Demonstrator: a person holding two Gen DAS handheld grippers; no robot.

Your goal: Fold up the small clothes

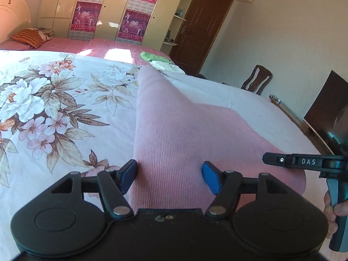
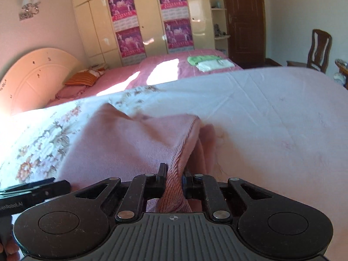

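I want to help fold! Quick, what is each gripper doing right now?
Left gripper: open, fingers either side of the pink garment, not squeezing it.
Right gripper: shut on a bunched edge of the pink garment.

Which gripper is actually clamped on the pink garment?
The right gripper: it is shut on a bunched fold of the pink garment. The left gripper is open, its blue pads standing apart above the cloth.

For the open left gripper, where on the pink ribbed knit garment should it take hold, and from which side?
Probably the near left edge of the pink ribbed knit garment, approached from the near side with one finger slid under it. That edge lies flat on the floral bedsheet, level with the bunched corner pinched by the right gripper.
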